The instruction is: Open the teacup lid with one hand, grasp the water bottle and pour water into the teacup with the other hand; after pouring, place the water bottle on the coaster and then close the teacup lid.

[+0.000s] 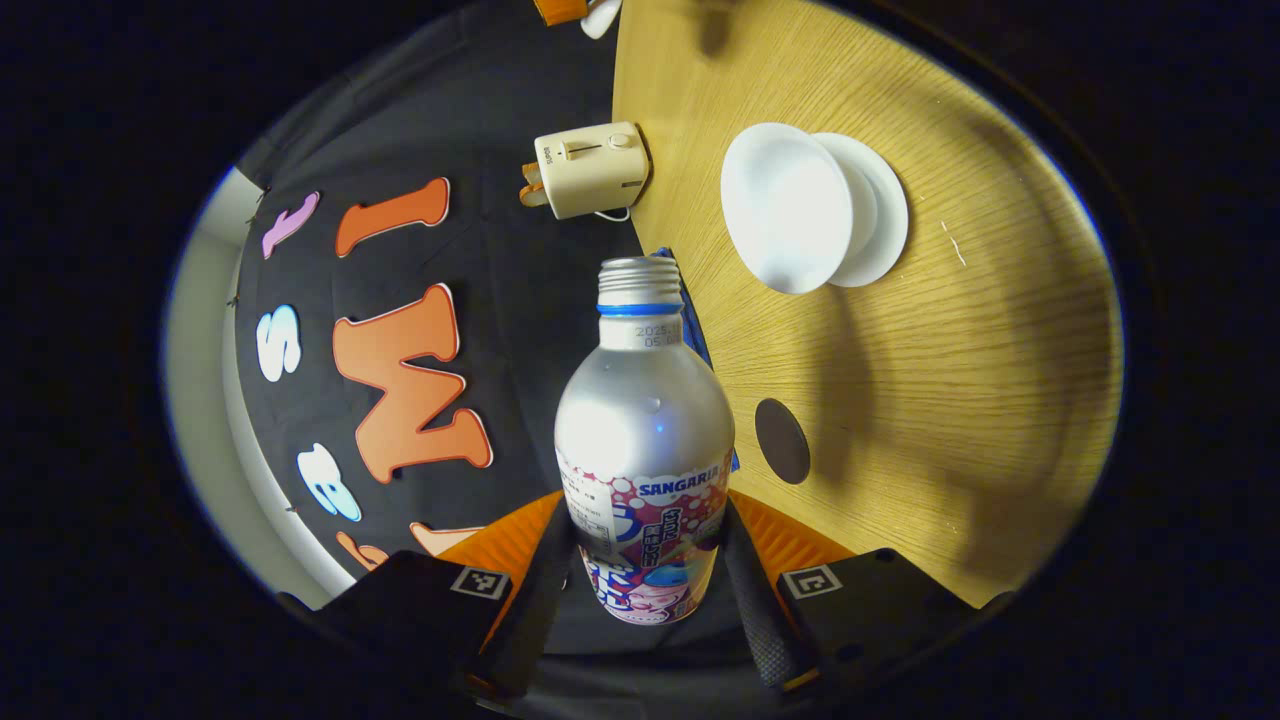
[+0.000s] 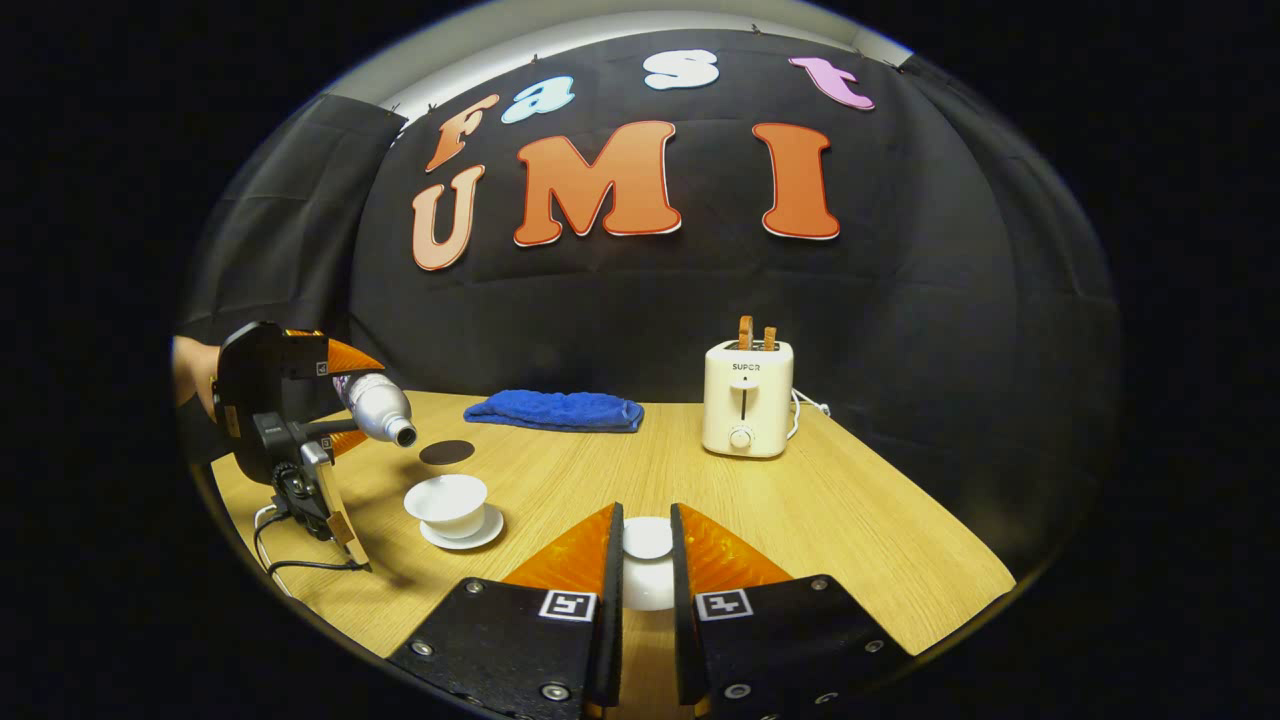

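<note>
My left gripper (image 1: 645, 560) is shut on the silver water bottle (image 1: 643, 440), which has no cap and is tipped sideways. In the right gripper view the same bottle (image 2: 378, 405) lies nearly level above and left of the white teacup (image 2: 447, 503), its mouth pointing toward the cup. The teacup stands uncovered on its saucer (image 2: 470, 536); in the left gripper view the teacup (image 1: 790, 205) appears at upper right. The dark round coaster (image 2: 447, 452) lies behind the cup, also seen as the coaster (image 1: 781, 441) beside the bottle. My right gripper (image 2: 647, 560) is shut on the white lid (image 2: 648, 565), low over the table.
A cream toaster (image 2: 747, 398) with two slices stands at the back of the wooden table (image 2: 850, 520). A folded blue cloth (image 2: 556, 410) lies at the back, left of the toaster. A cable (image 2: 290, 565) trails near the table's left edge below the left gripper.
</note>
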### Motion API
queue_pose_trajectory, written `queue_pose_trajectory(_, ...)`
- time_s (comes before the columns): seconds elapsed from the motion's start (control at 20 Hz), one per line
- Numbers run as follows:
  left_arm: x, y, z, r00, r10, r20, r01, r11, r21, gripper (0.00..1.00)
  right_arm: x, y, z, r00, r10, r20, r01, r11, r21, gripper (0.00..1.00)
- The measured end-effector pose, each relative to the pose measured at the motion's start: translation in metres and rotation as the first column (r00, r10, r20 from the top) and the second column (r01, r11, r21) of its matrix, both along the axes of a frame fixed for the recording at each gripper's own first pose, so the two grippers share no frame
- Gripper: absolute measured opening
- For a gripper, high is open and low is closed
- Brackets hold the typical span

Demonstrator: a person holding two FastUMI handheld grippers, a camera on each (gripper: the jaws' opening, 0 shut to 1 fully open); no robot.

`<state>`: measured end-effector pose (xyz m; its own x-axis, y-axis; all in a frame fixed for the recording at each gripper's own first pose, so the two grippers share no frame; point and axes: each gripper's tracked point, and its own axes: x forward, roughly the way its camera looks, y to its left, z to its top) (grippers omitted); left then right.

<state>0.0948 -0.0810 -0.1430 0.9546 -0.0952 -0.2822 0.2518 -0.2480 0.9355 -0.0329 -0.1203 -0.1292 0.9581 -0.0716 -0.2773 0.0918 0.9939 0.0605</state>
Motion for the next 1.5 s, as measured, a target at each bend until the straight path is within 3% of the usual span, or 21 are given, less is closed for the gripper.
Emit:
queue_pose_trajectory(0.4, 0.011, -0.003, 0.011, 0.997, -0.052, 0.055, 0.045, 0.992, 0.118, 0.84, -0.005, -0.011, 0.006, 1.0, 0.0, 0.009, 0.0, 1.0, -0.007, 0.22)
queue_pose_trajectory(0.85, 0.012, -0.005, 0.032, 0.993, -0.067, 0.101, 0.052, 0.989, 0.142, 0.81, -0.006, -0.011, 0.005, 1.0, -0.001, 0.013, 0.001, 1.0, 0.015, 0.22)
queue_pose_trajectory(1.0, 0.014, -0.003, 0.041, 0.989, -0.076, 0.123, 0.056, 0.986, 0.159, 0.87, -0.007, -0.012, 0.007, 1.0, -0.004, 0.017, 0.004, 1.0, 0.016, 0.22)
queue_pose_trajectory(1.15, 0.016, -0.002, 0.05, 0.986, -0.085, 0.144, 0.059, 0.982, 0.18, 0.81, -0.007, -0.012, 0.007, 1.0, -0.005, 0.016, 0.004, 1.0, 0.02, 0.22)
queue_pose_trajectory(1.5, 0.021, -0.009, 0.081, 0.972, -0.121, 0.202, 0.077, 0.974, 0.213, 0.81, -0.011, -0.016, 0.01, 1.0, -0.014, 0.024, 0.014, 1.0, 0.015, 0.22)
